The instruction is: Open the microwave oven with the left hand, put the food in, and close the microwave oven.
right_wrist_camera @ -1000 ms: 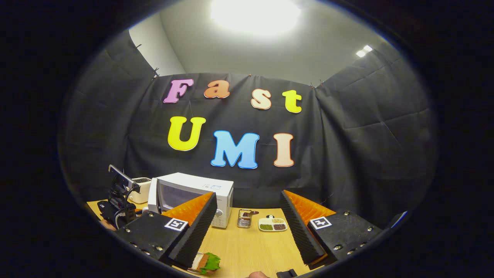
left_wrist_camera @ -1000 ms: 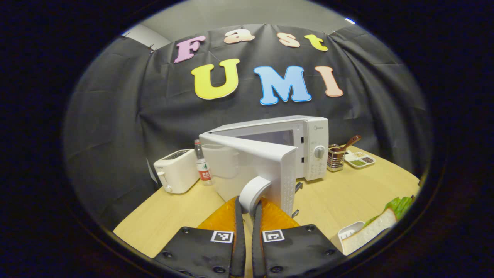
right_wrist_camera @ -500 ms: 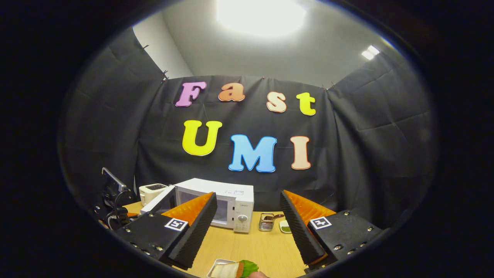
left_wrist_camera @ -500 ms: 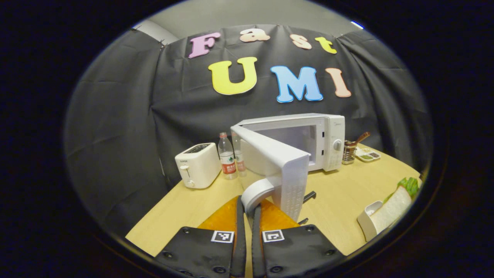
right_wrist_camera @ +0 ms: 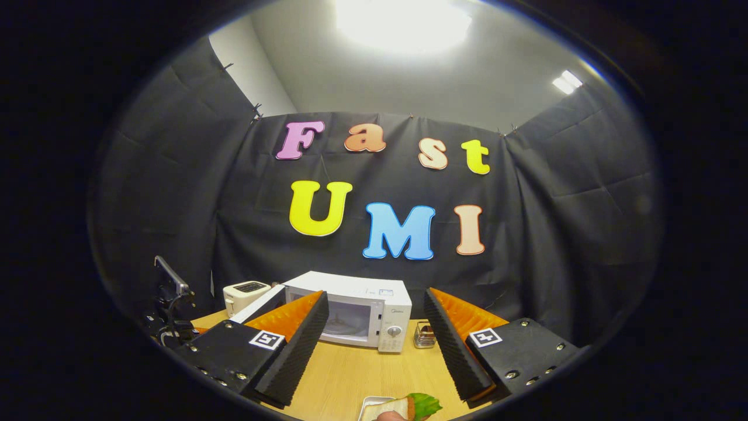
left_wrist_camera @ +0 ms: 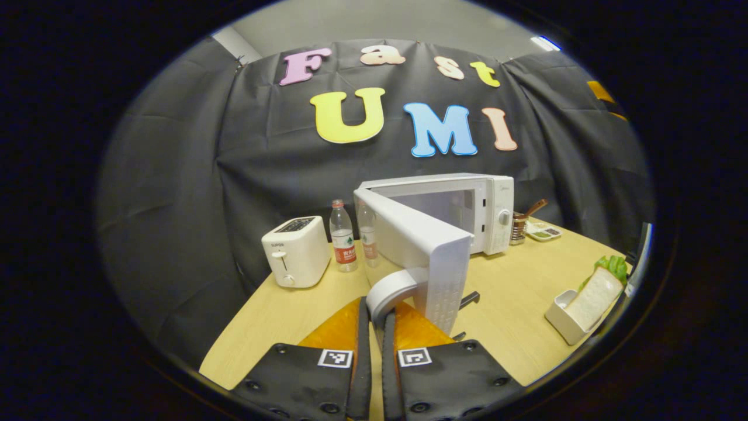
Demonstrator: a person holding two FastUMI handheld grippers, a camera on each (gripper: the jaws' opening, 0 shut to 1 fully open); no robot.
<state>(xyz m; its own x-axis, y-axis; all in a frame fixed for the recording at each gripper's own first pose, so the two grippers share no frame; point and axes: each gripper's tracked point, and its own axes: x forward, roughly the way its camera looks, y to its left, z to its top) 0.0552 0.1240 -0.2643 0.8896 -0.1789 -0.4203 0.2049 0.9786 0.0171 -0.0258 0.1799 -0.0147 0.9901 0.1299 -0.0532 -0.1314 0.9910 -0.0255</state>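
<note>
On the worktop (left_wrist_camera: 520,304) my left claw (left_wrist_camera: 374,327) clamps the door handle (left_wrist_camera: 388,289), right claw (right_wrist_camera: 374,345) apart; next, sandwich (left_wrist_camera: 593,295).

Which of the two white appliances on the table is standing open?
The microwave, the bigger box on the right: its door is swung out, with the left fingers shut on its handle. The toaster beside the bottles has no door.

You're facing black cloth walls (right_wrist_camera: 555,222) on three sides — a pale wooden table (left_wrist_camera: 526,304) below, a bright ceiling light (right_wrist_camera: 403,23) glaring overhead, a smaller lamp (right_wrist_camera: 565,82) right.
</note>
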